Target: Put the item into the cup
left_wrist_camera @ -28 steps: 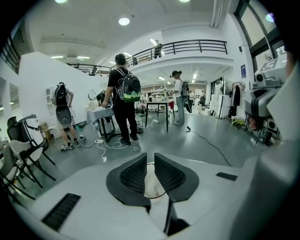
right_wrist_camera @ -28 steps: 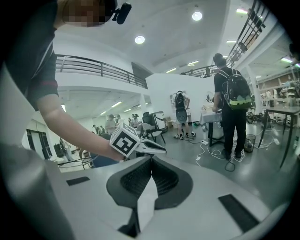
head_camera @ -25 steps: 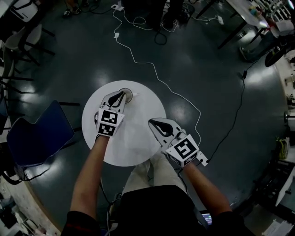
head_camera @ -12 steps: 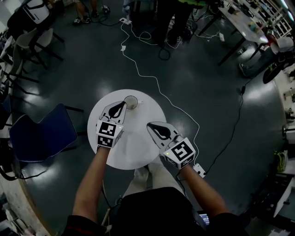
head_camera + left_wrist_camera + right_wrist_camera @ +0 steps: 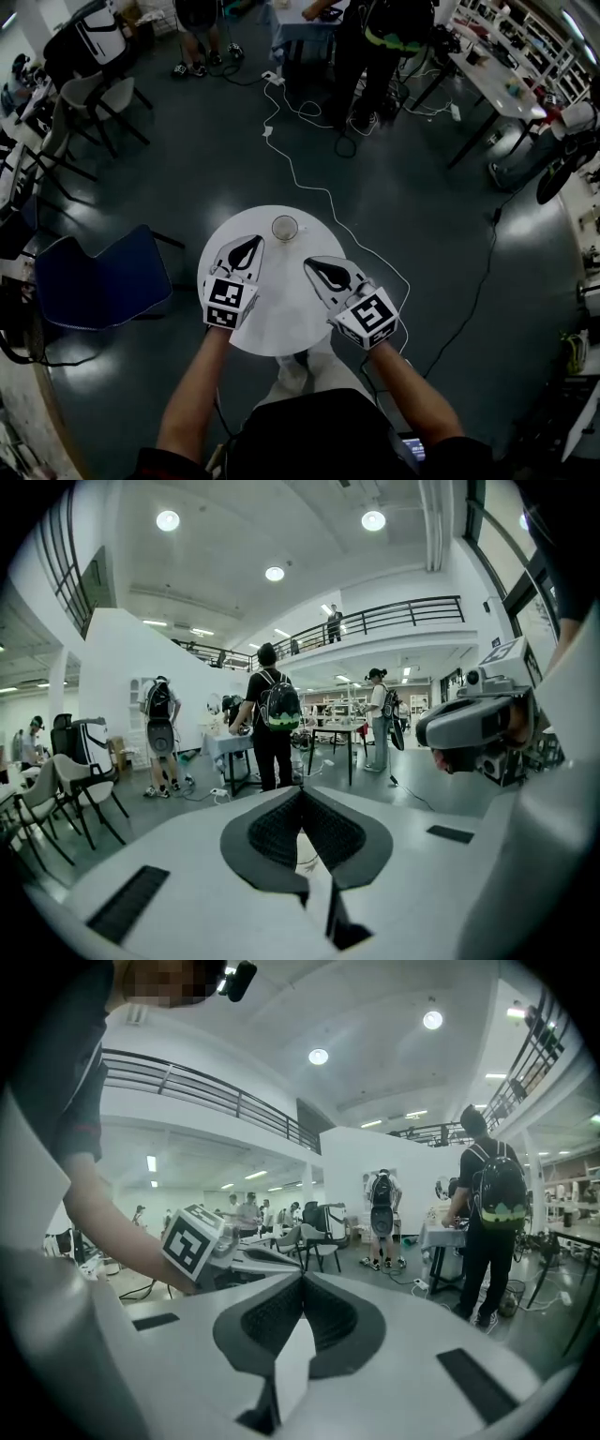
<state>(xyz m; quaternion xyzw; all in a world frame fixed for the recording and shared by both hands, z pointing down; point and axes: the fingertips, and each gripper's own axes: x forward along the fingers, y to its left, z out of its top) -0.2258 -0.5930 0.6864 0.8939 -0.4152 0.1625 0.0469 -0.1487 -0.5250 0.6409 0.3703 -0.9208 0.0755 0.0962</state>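
Observation:
A small clear cup stands near the far edge of the round white table. What lies inside it is too small to make out. My left gripper hovers over the table just left of and nearer than the cup, apart from it, shut with nothing between its pads. My right gripper hangs over the table's right side, also shut and empty. In the left gripper view the left gripper has its jaws together, and the right gripper view shows the same of the right gripper.
A blue chair stands left of the table. A white cable runs across the dark floor beyond it. People stand at tables at the far side, and more chairs are at the far left.
My left gripper has drawn back from the cup towards me, so the cup now stands clear of it. The right gripper has kept its place. The head view has tilted up.

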